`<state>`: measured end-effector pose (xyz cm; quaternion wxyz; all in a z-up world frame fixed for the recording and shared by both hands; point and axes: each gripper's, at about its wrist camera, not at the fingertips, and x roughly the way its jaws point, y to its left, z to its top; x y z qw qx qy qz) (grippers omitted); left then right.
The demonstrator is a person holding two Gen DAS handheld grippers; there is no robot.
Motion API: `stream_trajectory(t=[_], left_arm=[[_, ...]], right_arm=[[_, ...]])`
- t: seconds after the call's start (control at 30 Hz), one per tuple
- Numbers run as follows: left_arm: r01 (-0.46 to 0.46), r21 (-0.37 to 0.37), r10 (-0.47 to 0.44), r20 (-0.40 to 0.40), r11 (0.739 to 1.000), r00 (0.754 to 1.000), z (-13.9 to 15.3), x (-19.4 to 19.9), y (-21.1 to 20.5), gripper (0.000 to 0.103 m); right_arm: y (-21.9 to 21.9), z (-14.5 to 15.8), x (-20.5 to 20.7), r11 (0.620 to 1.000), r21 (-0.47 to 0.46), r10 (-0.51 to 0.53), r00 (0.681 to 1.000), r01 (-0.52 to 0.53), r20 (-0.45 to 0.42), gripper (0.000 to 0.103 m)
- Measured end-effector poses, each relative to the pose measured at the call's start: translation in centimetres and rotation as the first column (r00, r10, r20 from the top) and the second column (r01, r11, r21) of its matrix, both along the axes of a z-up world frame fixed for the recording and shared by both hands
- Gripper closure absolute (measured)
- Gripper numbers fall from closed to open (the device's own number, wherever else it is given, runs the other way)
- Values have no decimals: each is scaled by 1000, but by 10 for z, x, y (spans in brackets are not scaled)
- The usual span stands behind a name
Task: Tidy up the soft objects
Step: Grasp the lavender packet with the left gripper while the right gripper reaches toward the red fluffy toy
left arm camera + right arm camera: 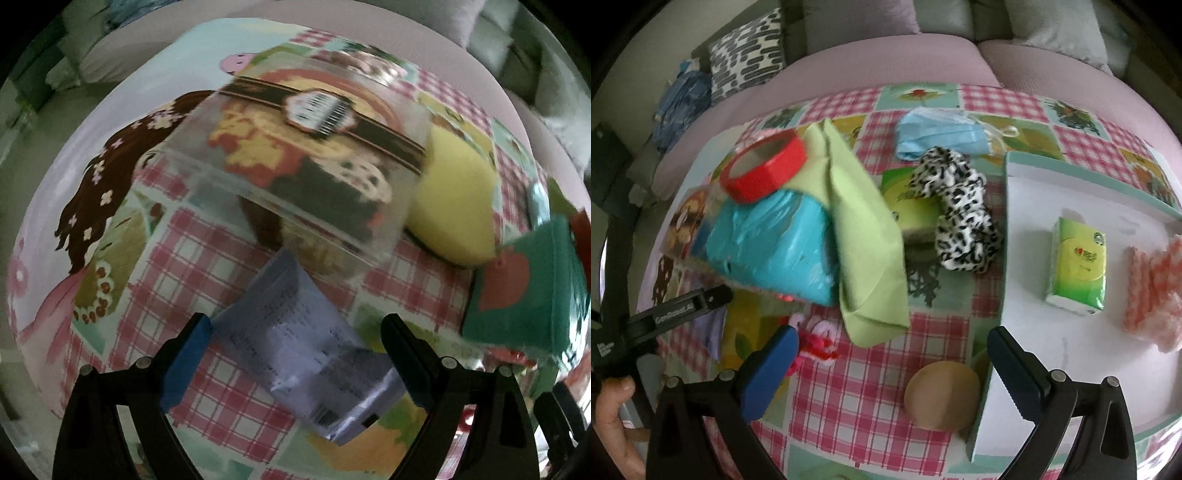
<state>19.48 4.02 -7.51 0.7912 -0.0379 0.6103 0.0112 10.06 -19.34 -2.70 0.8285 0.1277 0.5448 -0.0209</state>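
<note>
L claw (295,365) is spread wide, nothing pinched; a silvery printed packet (314,354) lies flat on the checked cloth (207,273) btwn its fingers, w/o touching either pad as far as I can see. Just past the packet sits a clear plastic box (306,162) w/ a dark label band, blurred. A yellow sponge (454,206) lies right beside the box, and a green cloth block (524,291) w/ a red shape on it is near the right edge.

R claw (894,373) is also spread, holding nothing. A tan round puff (942,395) sits btwn its fingers, against the edge of a white tray (1052,314). On the tray: a green tissue pack (1078,266) and a pink checked rag (1152,295), apart from each other. Further out on the cloth: light green cloth (864,236) draped beside a blue bag (775,247), red tape roll (764,170) on top of the pile, leopard scrunchie (964,218) resting partly on another tissue pack (908,199), then a blue face mask (938,134). Sofa (886,62) behind.
</note>
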Motion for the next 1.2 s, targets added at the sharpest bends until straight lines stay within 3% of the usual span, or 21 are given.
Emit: stream_trajectory(t=[0.53, 0.77, 1.03, 1.2], left_arm=[[8, -33, -8, -13, 999, 1000, -1, -16, -1, 10], [15, -46, -16, -6, 999, 1000, -5, -14, 6, 11], [45, -20, -45, 8, 999, 999, 1, -18, -5, 30], [56, -44, -55, 16, 997, 998, 4, -18, -9, 32]], right_arm=[[41, -3, -8, 991, -15, 134, 990, -133, 36, 3], [57, -13, -4, 984, -28, 175, 984, -175, 24, 19], [69, -25, 2, 981, -35, 190, 982, -190, 12, 38], [74, -26, 3, 980, -37, 196, 981, -195, 12, 50]])
